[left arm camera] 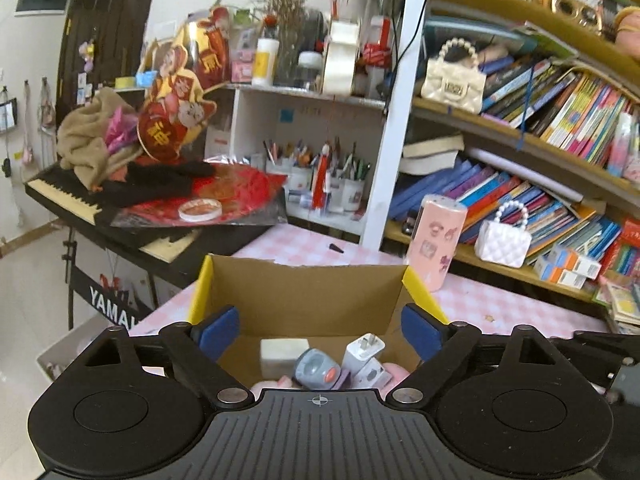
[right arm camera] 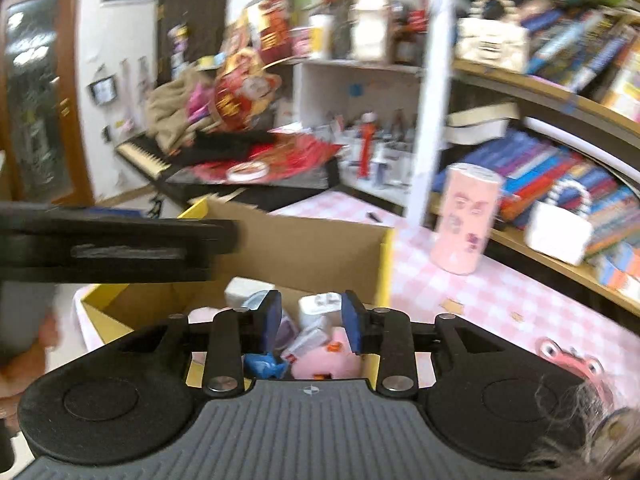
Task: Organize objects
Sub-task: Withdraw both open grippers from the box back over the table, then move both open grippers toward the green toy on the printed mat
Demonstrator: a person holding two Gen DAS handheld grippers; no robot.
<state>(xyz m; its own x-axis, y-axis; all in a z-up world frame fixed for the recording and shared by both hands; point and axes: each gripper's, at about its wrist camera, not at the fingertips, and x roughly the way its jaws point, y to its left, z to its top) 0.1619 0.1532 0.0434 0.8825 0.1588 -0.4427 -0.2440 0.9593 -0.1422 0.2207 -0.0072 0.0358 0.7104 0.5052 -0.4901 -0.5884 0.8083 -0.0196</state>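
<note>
A cardboard box (left arm camera: 308, 296) with yellow flaps stands on the pink checked table. In it lie a white block (left arm camera: 283, 350), a grey toy with an orange button (left arm camera: 317, 369), white plug adapters (left arm camera: 362, 350) and a pink soft toy (right arm camera: 326, 360). My left gripper (left arm camera: 320, 330) is open and empty above the box. My right gripper (right arm camera: 312, 318) is partly open above the box (right arm camera: 304, 248), with nothing between its blue pads. The left gripper's black body (right arm camera: 112, 244) crosses the right wrist view at left.
A pink cylinder (left arm camera: 438, 240) stands on the table (left arm camera: 500, 304) right of the box, before a bookshelf (left arm camera: 520, 136) with a white pearl-handled purse (left arm camera: 504, 240). A pink frog toy (right arm camera: 572, 364) lies at right. A cluttered keyboard (left arm camera: 80, 200) stands at left.
</note>
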